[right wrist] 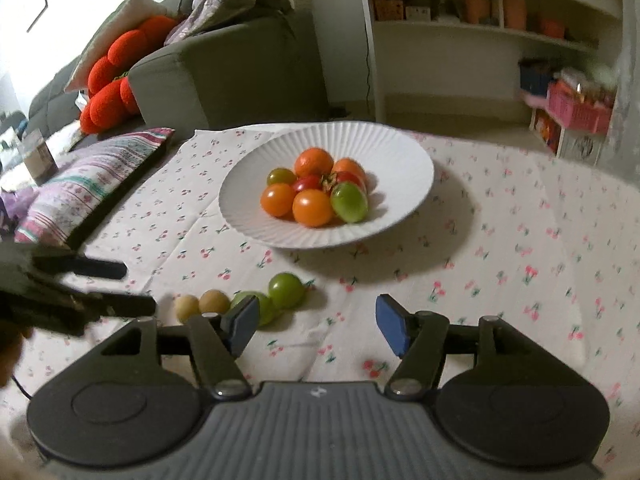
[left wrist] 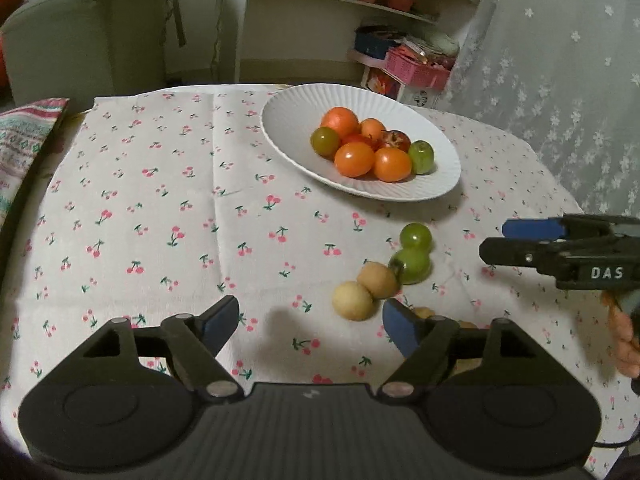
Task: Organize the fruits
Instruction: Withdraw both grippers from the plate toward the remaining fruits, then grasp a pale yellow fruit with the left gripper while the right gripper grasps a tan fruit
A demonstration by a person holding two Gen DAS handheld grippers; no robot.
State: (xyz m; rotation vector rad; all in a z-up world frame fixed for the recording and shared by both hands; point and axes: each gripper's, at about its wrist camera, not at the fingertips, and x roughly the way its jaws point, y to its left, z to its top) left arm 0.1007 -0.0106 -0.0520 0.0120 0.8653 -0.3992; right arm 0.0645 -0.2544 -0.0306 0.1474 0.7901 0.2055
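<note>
Nearest you, your left gripper [left wrist: 310, 326] hangs over the cherry-print tablecloth [left wrist: 160, 200] with its black, blue-padded jaws spread wide and nothing between them. Your right gripper [right wrist: 316, 326] is likewise parted and pinching nothing, its left pad just in front of a green fruit.

Short of the white ribbed plate [left wrist: 400, 192], four loose fruits lie in a touching row on the cloth: two pale tan round fruits [left wrist: 366, 290] closest to your left gripper, then two glossy green tomatoes [left wrist: 414, 252], one showing a dark stem end. A further tan fruit peeks from behind your left gripper's right pad.

On the plate itself sits a tight heap of small tomatoes [left wrist: 370, 146]: smooth orange ones at the front and back, red ones in the middle, and a green one at each side.
</note>
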